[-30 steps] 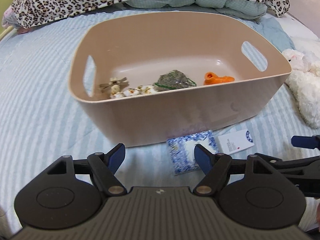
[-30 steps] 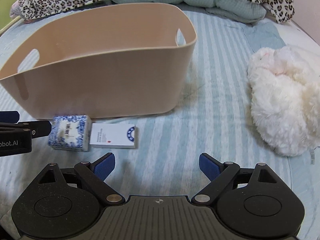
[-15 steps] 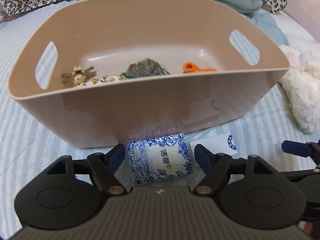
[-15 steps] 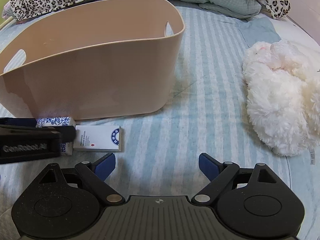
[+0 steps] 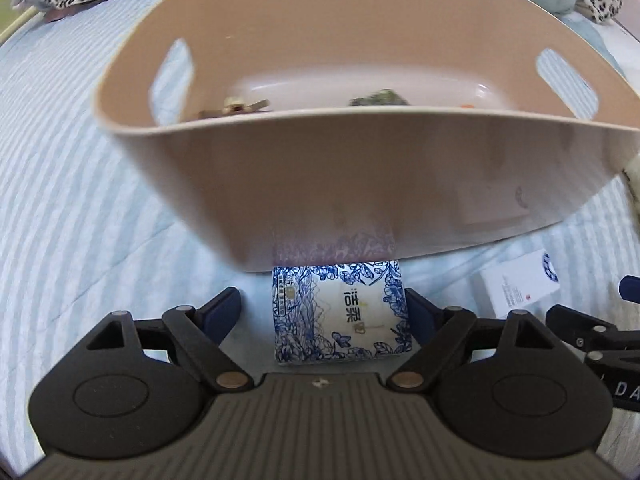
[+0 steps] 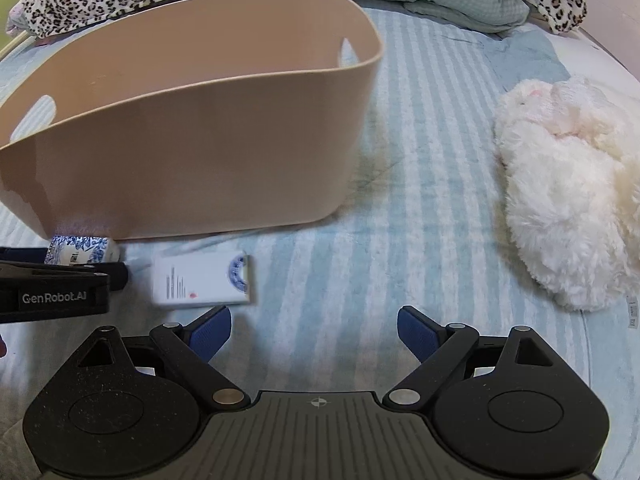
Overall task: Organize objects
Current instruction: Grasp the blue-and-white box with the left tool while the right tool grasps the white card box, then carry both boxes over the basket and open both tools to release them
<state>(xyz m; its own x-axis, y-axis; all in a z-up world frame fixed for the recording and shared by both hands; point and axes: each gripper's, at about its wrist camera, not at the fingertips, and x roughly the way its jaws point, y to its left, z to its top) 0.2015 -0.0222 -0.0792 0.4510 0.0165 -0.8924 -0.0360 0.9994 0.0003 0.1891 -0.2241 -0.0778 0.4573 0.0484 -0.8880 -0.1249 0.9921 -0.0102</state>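
Since your left gripper (image 5: 322, 312) is spread wide around the blue-white tissue pack (image 5: 340, 312) at lower center of frame, touching the beige tub (image 5: 360, 184), it's the nearer one. Right gripper (image 6: 314, 334), also spread, holds nothing; white box (image 6: 204, 280) lies upper-left of it.

Soft, even indoor light; slight motion blur on the beige basket (image 5: 360, 184); fisheye bending curves the striped bedsheet (image 6: 420, 208) edges.
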